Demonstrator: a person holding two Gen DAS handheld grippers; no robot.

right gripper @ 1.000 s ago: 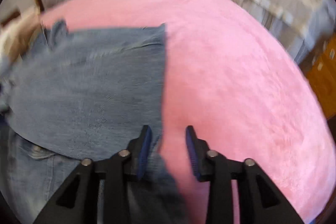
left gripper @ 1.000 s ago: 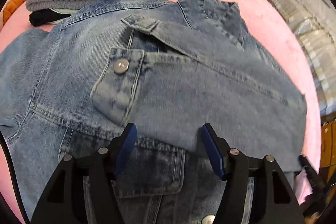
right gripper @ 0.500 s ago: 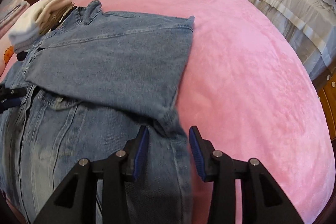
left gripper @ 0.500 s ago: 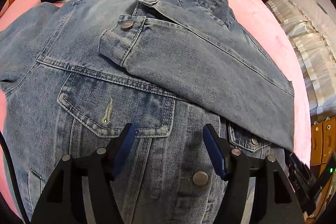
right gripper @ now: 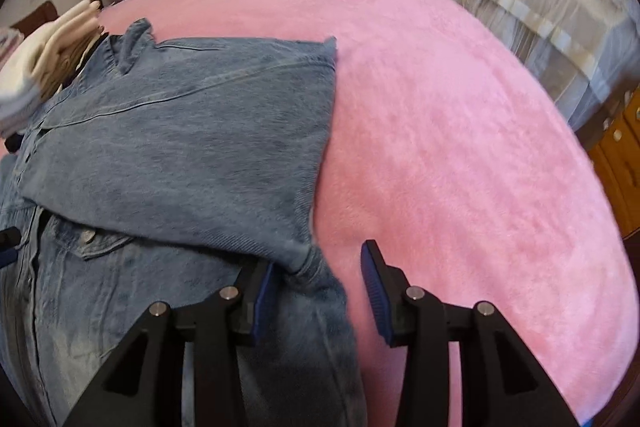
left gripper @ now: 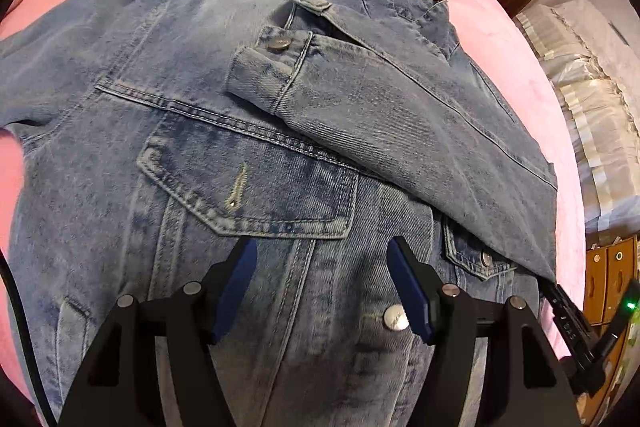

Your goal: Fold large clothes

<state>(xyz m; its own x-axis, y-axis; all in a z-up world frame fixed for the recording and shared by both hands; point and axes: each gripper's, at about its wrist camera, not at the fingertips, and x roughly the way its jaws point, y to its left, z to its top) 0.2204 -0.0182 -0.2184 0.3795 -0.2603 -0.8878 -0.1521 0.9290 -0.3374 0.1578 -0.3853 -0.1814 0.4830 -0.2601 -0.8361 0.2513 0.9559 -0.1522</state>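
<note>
Both grippers hang over the jacket [left gripper: 248, 163], which lies front-up on the pink bed [right gripper: 460, 131]. Left gripper [left gripper: 322, 283] has its jaws apart with nothing between them, above the chest pocket [left gripper: 256, 187]. Right gripper [right gripper: 318, 291] is also parted — the jacket's side edge lies between the pads, but seems not pinched. One sleeve [left gripper: 392, 123] is already folded across the chest, so I think the other side comes next.
</note>
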